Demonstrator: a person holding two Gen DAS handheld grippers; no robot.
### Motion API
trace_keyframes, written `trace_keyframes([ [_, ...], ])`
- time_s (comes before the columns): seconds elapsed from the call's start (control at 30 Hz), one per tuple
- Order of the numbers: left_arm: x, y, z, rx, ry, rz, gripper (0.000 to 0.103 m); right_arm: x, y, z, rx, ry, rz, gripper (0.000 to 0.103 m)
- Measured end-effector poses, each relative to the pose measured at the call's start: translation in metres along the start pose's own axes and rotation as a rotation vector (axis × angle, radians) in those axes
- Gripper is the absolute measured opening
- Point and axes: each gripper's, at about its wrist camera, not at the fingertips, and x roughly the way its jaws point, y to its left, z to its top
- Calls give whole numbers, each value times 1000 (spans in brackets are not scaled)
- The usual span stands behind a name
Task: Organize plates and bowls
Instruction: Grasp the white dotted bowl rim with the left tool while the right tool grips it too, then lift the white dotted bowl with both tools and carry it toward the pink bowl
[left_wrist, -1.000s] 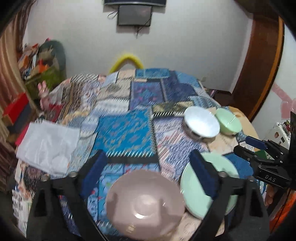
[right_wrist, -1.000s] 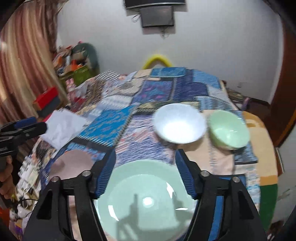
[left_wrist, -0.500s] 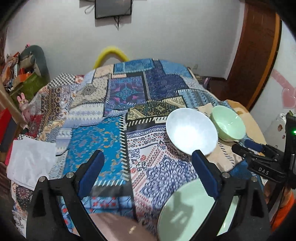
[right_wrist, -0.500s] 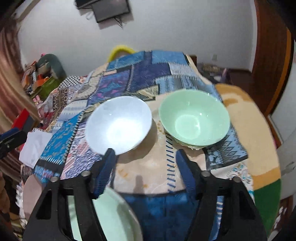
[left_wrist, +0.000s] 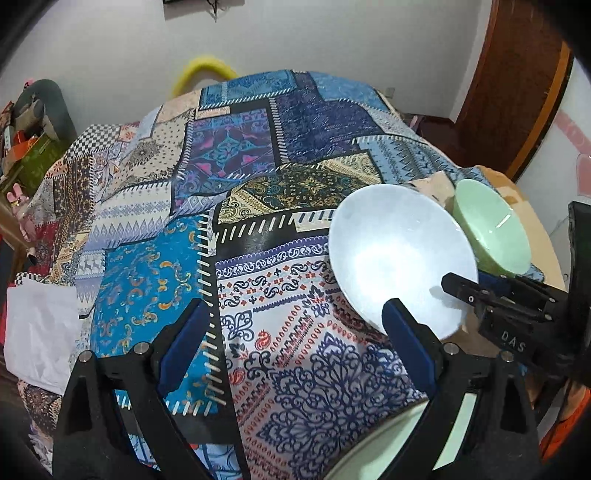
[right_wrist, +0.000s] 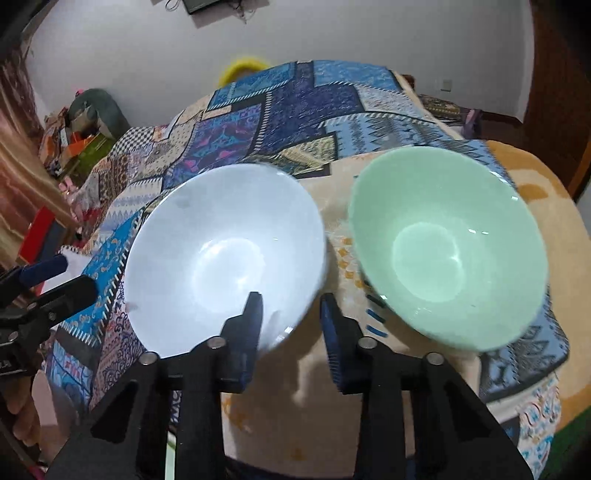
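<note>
Two bowls now filling my right view.
I am bringing the right tool (right_wrist: 291, 317), half-closed, astride the white bowl (right_wrist: 225, 254) rim; the green bowl (right_wrist: 447, 251) is waiting; left tool (left_wrist: 291, 347) hanging released.

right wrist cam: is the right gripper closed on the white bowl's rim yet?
No. The right gripper is open, its two fingers straddling the near rim of the white bowl with a gap showing on both sides.

bright indoor light w/ glare in white bowl (right_wrist: 225, 258), fisheye-warped edges, slight blur.
</note>
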Motion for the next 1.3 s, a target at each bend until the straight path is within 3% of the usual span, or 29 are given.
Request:
trace_keyframes([
  [0.1,8,2,2,-15,8,-8,86,3,3,1,-9,-3,-10,23],
  [0.23,19,1,2,-11,42,-32,75,4,5,2,-33,14,44,22],
  [0.4,29,-3,-2,4,77,-47,53,4,16,1,-91,54,107,22],
  [0.53,38,-1,-3,-4,101,-40,48,3,26,-1,-141,73,118,22],
  [0.63,47,0,-3,-9,114,-10,29,4,27,3,-141,82,116,22],
  [0.7,52,2,-3,-15,128,-36,20,7,24,6,-115,93,124,23],
  [0.87,50,-4,-4,29,100,-18,15,12,24,11,-94,78,88,24],
  [1.0,48,-12,-4,61,85,19,15,17,23,11,-78,74,80,20],
  [1.3,35,-16,-6,83,74,18,15,-3,26,6,-85,47,78,19],
])
